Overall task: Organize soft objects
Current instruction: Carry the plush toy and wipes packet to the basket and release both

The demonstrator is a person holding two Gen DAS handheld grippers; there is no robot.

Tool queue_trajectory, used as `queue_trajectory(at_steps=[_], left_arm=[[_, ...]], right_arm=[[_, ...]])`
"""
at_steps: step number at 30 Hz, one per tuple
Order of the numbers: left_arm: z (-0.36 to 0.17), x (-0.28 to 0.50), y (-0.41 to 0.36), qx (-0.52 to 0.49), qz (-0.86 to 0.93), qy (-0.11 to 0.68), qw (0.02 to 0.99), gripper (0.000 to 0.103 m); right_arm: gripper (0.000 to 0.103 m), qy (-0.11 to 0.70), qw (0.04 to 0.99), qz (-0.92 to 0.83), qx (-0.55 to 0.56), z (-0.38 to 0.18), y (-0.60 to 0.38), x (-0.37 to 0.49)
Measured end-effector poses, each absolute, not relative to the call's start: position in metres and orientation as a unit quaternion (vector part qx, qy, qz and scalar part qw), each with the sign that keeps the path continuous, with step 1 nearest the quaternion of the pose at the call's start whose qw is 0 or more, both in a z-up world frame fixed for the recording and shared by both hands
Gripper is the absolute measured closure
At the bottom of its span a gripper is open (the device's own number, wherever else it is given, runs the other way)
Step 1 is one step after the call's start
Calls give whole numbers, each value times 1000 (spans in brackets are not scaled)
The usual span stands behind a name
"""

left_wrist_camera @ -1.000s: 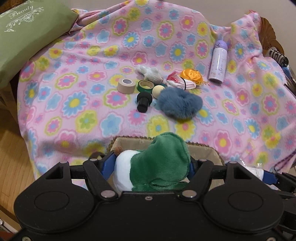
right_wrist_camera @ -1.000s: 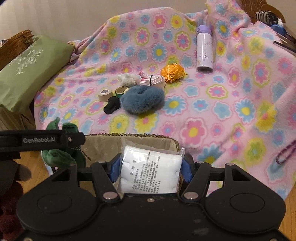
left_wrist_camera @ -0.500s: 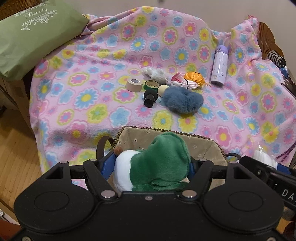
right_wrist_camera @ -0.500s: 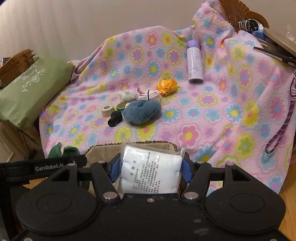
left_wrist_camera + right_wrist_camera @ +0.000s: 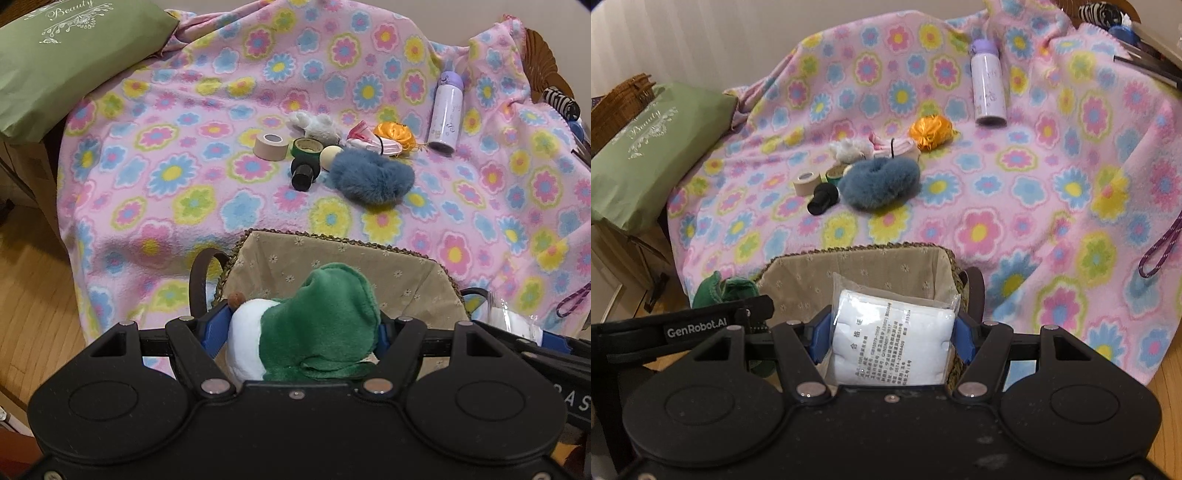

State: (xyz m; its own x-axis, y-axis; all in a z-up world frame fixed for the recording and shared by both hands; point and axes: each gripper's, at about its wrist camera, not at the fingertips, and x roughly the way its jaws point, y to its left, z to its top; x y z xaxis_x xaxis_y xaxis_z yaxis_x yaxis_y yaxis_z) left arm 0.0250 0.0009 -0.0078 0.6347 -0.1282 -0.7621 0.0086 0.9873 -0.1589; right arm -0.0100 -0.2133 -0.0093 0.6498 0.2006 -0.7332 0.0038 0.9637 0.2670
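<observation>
The left gripper (image 5: pixel 303 328) pinches a green-and-white plush toy (image 5: pixel 314 325) above the near-left rim of a fabric-lined woven basket (image 5: pixel 332 258). Only the right wrist view shows the right gripper (image 5: pixel 890 336) clamping a clear-wrapped white cotton packet (image 5: pixel 890 339) over that basket, whose floor stays hidden. Beyond, on the flowered pink fleece blanket (image 5: pixel 184 184), lies a fluffy blue scrunchie (image 5: pixel 371 179) beside a beige tape roll (image 5: pixel 270 146); farther right stands a lilac bottle (image 5: pixel 445 110).
</observation>
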Motion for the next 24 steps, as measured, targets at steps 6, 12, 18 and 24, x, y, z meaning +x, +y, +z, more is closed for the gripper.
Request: queue_trajectory(at_steps=[6, 12, 18, 24], left_arm=[[-13, 28, 2, -65, -27, 440, 895, 35], [-13, 28, 3, -63, -24, 442, 894, 35], [-13, 29, 2, -53, -15, 442, 895, 36], [-13, 29, 0, -51, -14, 440, 896, 36]], right_arm=[[40, 427, 895, 54, 118, -12, -211, -6], [40, 424, 898, 51, 106, -11, -208, 2], [39, 429, 895, 56, 105, -14, -207, 5], [37, 432, 894, 58, 106, -16, -207, 6]])
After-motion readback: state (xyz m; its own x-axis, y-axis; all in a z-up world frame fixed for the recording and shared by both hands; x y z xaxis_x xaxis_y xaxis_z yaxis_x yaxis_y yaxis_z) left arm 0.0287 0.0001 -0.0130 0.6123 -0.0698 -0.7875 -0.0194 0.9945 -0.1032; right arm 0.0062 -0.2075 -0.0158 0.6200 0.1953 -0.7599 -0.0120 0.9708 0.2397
